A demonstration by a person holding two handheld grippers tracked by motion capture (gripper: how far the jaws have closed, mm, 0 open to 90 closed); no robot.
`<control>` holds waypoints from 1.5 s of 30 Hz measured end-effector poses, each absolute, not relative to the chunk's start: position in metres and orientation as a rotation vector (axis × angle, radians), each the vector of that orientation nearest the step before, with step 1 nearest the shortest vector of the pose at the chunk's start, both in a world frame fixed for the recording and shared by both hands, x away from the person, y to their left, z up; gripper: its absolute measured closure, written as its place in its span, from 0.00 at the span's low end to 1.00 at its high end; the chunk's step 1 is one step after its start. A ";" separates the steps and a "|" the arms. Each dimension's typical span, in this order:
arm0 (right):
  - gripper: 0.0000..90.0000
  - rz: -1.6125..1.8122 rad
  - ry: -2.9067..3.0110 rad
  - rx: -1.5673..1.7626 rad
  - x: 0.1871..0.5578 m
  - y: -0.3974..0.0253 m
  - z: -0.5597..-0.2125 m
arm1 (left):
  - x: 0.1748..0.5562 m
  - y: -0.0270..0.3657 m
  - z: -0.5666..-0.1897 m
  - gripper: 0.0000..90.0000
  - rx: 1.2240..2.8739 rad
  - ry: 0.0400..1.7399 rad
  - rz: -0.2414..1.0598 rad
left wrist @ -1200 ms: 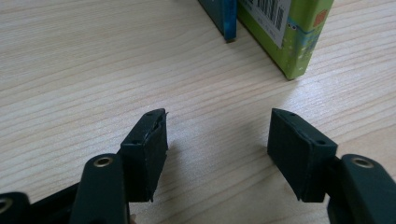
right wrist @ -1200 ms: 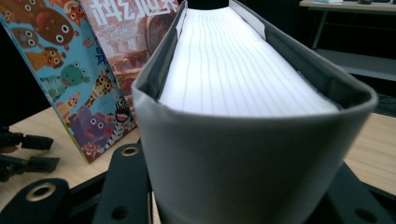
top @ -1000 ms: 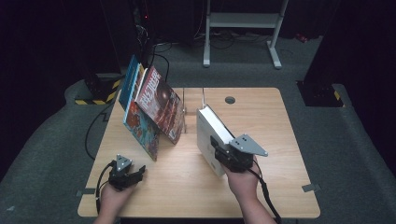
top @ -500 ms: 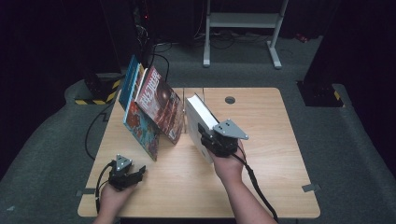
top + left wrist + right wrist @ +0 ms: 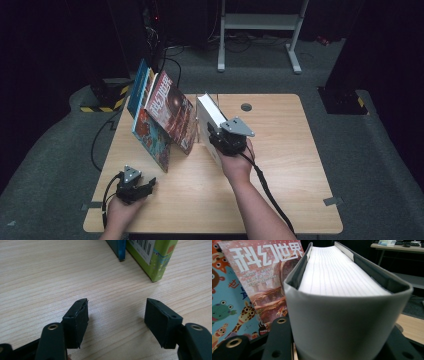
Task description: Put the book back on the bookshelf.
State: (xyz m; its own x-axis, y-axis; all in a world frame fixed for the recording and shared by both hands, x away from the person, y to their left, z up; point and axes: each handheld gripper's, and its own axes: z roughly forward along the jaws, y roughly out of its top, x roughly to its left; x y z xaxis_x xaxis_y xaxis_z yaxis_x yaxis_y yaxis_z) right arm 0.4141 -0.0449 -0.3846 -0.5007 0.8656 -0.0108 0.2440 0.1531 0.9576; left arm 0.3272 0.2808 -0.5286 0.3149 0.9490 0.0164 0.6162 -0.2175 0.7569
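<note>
High view: a thick white book (image 5: 209,124) is being clamped upright by the right gripper (image 5: 226,141) beside leaning books (image 5: 167,117) (left gripper (image 5: 134,186) is being rested open-jawed on the table (image 5: 280,165)), and a nudge could probably topple them.

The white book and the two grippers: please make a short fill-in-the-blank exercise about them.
1. The right gripper is shut on the ____ book.
2. The left gripper has its jaws ____ over the table.
3. The white book stands to the ____ of the leaning books in the high view.

Missing words: white; open; right
</note>
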 end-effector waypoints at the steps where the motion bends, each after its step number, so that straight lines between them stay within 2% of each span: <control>1: 0.60 1.358 1.846 1.055 0.416 -0.043 -0.385 | 0.327 0.281 -0.529 0.40 1.930 1.382 0.653; 27: 0.60 1.297 1.812 1.085 0.449 -0.024 -0.398 | 0.328 0.282 -0.528 0.41 1.933 1.382 0.654; 45: 0.60 1.299 1.785 1.118 0.452 -0.022 -0.412 | 0.328 0.283 -0.528 0.41 1.935 1.384 0.648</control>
State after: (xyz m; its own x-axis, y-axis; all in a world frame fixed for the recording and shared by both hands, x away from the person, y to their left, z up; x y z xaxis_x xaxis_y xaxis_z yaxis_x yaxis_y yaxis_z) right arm 0.4516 -0.0223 -0.4120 -0.4214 0.9066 -0.0229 0.2571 0.1436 0.9556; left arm 0.3277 0.2826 -0.5281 0.3158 0.9487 0.0162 0.6197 -0.2191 0.7536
